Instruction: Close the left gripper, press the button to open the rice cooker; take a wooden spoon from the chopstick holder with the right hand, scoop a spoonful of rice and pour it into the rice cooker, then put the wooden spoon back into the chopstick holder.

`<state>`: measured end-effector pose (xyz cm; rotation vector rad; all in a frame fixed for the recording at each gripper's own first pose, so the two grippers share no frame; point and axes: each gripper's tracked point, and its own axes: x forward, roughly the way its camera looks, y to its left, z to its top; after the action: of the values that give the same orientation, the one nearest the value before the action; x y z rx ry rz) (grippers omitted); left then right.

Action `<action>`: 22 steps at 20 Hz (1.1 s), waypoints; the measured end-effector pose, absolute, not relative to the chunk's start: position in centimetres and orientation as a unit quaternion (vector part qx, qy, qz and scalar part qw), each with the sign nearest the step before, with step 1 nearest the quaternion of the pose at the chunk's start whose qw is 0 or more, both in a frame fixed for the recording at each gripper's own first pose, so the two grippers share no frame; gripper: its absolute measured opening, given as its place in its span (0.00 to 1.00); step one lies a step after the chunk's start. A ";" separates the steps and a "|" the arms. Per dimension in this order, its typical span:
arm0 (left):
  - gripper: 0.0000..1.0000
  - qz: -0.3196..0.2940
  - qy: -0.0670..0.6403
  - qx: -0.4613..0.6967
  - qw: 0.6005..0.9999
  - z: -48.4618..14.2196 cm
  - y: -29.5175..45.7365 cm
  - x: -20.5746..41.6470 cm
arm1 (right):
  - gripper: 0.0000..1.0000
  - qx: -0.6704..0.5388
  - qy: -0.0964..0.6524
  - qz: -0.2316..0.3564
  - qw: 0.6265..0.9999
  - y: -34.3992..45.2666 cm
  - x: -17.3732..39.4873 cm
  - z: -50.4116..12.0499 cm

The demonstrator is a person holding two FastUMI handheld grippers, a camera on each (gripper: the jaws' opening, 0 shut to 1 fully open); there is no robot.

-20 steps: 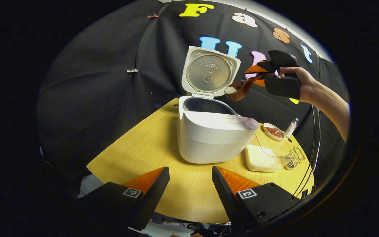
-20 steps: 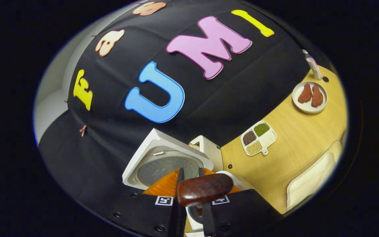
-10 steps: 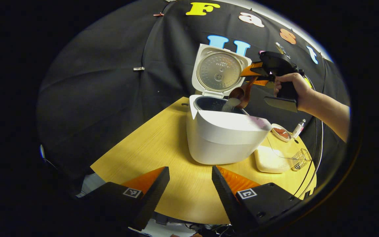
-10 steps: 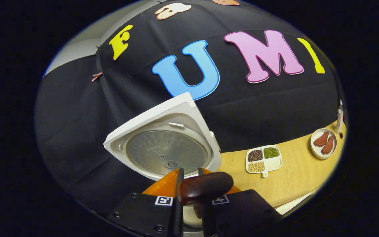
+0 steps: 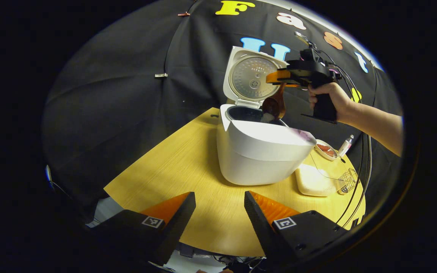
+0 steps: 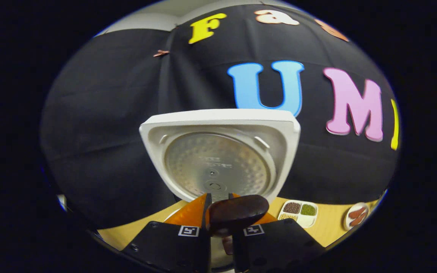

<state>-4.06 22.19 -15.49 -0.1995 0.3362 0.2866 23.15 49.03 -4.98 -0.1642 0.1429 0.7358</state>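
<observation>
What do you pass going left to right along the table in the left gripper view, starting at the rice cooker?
rice cooker → white rice tray → wire chopstick holder. The small dish and bottle behind them overlap this order, so I leave them out.

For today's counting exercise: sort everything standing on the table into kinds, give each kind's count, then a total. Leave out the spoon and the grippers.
Rice cooker: 1
Food dishes: 2, the meat plate and the divided bean tray
Rice box: 1
Wire holder: 1
Small bottle: 1
Total: 6
</observation>
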 end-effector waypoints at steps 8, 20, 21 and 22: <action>0.90 0.149 0.161 -0.100 0.971 -15.3 22.4 -4.6 | 0.22 -0.210 0.022 0.423 0.881 52.5 18.8 -8.2; 0.90 0.125 0.160 -0.090 0.975 -15.1 18.9 -4.0 | 0.26 0.033 0.060 0.370 0.926 43.6 20.2 1.8; 0.90 0.119 0.160 -0.087 0.976 -15.0 18.2 -3.8 | 0.27 0.039 0.059 0.360 0.930 41.5 20.3 2.4; 0.90 0.112 0.162 -0.085 0.977 -15.1 17.4 -3.5 | 0.27 0.045 0.055 0.351 0.934 39.4 20.1 3.1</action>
<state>-3.46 17.38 -15.10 -0.1708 0.3273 0.2252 20.15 39.39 3.14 0.0923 0.1128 0.7174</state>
